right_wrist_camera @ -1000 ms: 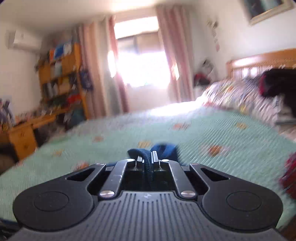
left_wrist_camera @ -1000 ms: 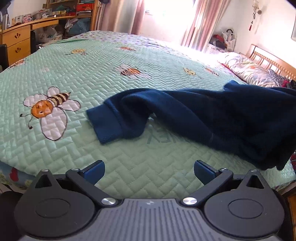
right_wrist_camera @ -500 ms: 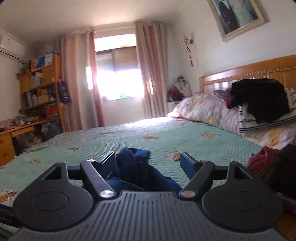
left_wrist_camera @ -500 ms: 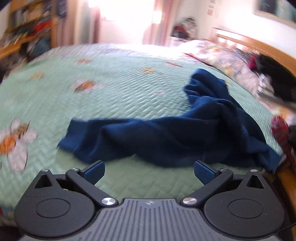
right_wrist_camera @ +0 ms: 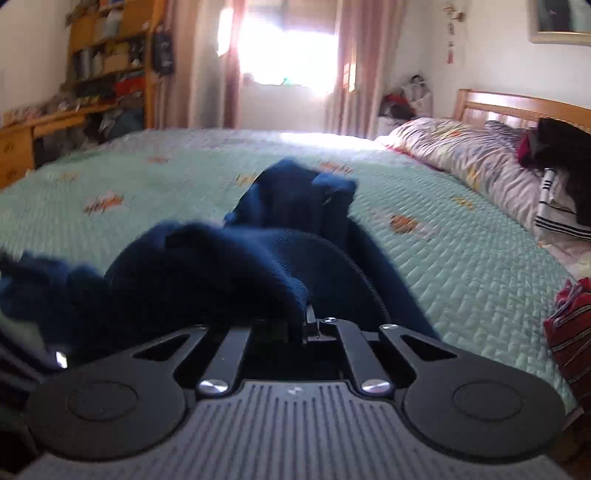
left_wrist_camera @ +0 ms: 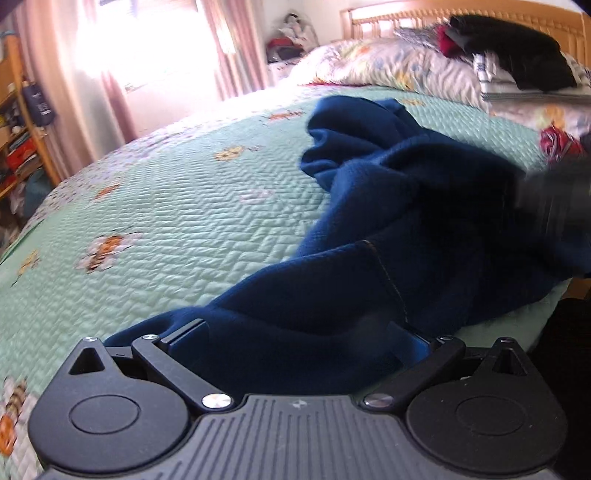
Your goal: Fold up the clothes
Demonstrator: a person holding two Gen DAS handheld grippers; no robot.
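A navy blue sweater lies crumpled on the green quilted bedspread, near the bed's front right edge. My left gripper is low over the sweater's near part. Its jaws stand wide and are closing, with navy cloth lying between the fingers and the pads apart from it. In the right wrist view my right gripper is shut on a fold of the sweater, which bunches up in front of the fingers. The bedspread stretches beyond it.
Floral pillows with a black garment on them lie against the wooden headboard at the right. A red striped cloth sits at the bed's right edge. A desk and shelves stand at far left beside the curtained window.
My left gripper swung right and closer, so the sweater now lies between its fingers. My right gripper stood open half a second ago and has dropped and shut on the cloth.
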